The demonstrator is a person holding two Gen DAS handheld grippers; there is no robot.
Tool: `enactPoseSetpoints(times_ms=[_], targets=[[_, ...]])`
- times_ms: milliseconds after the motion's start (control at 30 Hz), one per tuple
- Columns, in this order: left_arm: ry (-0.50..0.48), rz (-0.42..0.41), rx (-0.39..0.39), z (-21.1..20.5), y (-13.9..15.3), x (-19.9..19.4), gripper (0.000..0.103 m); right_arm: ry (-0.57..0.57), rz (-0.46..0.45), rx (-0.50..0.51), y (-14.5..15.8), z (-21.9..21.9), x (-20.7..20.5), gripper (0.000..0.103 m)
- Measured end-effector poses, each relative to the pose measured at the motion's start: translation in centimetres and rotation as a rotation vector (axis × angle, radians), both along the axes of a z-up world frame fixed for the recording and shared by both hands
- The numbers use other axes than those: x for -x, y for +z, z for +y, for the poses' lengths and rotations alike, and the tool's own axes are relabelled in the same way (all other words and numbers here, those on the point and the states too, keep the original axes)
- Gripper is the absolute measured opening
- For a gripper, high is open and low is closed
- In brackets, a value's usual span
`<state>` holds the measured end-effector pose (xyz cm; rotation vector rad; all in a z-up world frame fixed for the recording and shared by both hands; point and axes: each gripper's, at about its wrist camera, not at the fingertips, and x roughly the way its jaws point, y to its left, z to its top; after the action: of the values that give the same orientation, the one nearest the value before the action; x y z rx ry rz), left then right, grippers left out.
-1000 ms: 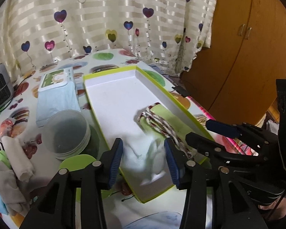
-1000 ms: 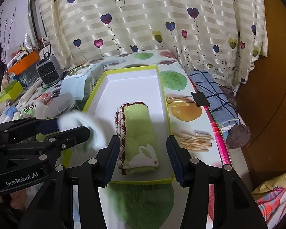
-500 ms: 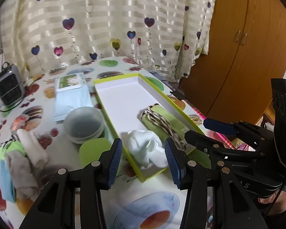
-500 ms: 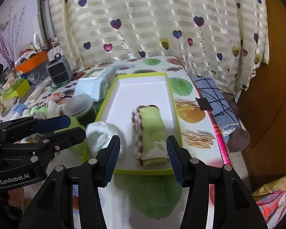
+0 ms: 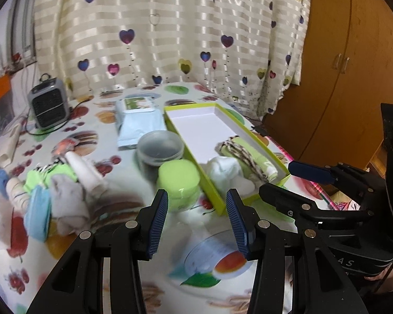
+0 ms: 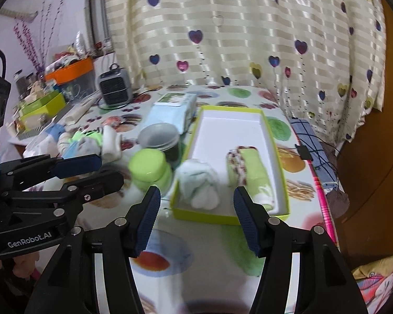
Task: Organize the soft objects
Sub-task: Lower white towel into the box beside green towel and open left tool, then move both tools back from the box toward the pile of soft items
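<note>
Nearest, the left gripper (image 5: 197, 213) and right gripper (image 6: 196, 216) hover above the fruit-patterned surface (image 6: 204, 264), each with blue-padded fingers spread apart and holding nothing. Just beyond them, a shallow lime-green rectangular box (image 6: 280, 172) holds a crumpled white cloth bundle (image 6: 199, 183) at its near end beside a rolled green towel with dark trim (image 6: 245, 170). Left of the box lies a pile of rolled socks and cloths (image 5: 52, 191), with a small grey heater (image 5: 48, 104) farther back.

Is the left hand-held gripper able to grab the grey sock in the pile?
Probably yes. The left hand-held gripper is open and empty, and the grey sock lies on top of the pile, with nothing covering it.
</note>
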<state>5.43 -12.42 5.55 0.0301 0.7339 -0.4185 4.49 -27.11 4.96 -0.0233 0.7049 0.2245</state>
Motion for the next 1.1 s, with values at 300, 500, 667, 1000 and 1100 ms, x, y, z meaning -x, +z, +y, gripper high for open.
enactPoseSetpoints(times_ms=[300,500,667,1000,1100], targets=[[0.063,0.002,0.007,2.9,-0.3,1.4,0.045,0.065,-0.003,0.001,0.4,2.7,0.9,0.059],[0.097,0.008,0.012,4.2,-0.6,1.6,0.045,0.092,0.008,0.02,0.0,3.9,1.1,0.059],[0.122,0.016,0.011,5.1,-1.1,1.5,0.045,0.105,0.019,0.027,-0.2,4.3,0.9,0.059],[0.159,0.035,0.01,6.3,-1.9,1.4,0.045,0.127,0.037,0.029,-0.7,5.2,0.4,0.059],[0.166,0.041,0.011,6.6,-2.1,1.2,0.045,0.133,0.043,0.028,-0.8,5.4,0.2,0.059]])
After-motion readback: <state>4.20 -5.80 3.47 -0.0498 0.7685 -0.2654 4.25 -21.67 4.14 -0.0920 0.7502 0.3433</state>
